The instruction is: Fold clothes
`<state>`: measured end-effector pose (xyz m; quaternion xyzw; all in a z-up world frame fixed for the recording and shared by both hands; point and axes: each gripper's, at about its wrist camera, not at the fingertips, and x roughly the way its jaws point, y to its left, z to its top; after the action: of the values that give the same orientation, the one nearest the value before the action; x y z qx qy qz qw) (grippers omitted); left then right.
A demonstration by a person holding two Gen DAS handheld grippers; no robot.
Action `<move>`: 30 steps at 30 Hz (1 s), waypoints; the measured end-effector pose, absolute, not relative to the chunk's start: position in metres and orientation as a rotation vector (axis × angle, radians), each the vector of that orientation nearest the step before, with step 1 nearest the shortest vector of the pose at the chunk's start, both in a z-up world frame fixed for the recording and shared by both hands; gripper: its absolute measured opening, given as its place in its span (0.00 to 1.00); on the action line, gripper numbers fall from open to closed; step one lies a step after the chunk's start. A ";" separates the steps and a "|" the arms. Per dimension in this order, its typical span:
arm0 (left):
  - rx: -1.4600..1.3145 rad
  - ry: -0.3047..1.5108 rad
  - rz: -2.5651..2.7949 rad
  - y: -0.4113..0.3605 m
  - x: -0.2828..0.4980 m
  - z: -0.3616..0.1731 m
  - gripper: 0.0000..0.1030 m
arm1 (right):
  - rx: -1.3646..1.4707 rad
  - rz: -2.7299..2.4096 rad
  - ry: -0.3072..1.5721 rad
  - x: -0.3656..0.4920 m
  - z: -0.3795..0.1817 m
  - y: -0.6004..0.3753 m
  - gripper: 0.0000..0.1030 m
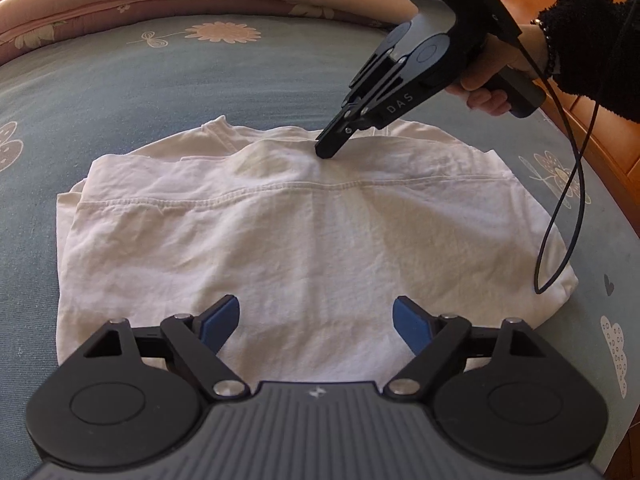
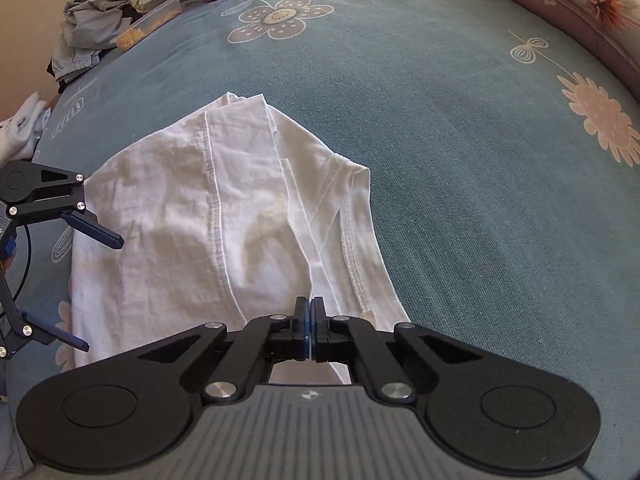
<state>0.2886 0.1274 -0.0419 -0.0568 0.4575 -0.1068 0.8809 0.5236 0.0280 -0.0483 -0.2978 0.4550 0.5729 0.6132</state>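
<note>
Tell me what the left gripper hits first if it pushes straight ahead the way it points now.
Most likely the white shirt: the left gripper, jaws open, points over its near part, apparently just above the cloth. Farther along that line is the right gripper, jaws shut at the shirt's far edge. Height is unclear.

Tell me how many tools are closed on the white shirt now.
1. The right tool is shut on a fold of the white shirt. The left tool is open above the shirt's near edge.

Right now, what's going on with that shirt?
Left hand-held gripper open over white shirt. Right hand-held gripper shut on its folded edge. Nothing obstructing.
</note>
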 end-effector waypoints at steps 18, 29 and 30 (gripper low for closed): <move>0.202 0.877 -0.420 0.111 0.340 -0.071 0.81 | -0.298 0.797 1.121 0.464 -0.040 -0.057 0.25; 0.093 0.953 -0.327 0.138 0.365 -0.059 0.83 | -0.089 0.641 1.090 0.448 -0.057 -0.081 0.37; 0.043 0.960 -0.322 0.143 0.361 -0.053 0.83 | -0.066 0.638 1.097 0.443 -0.055 -0.084 0.41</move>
<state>0.3612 0.1432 -0.0532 0.0205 0.4596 -0.1542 0.8744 0.4430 -0.0839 -0.0553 -0.0308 0.5121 0.2982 0.8049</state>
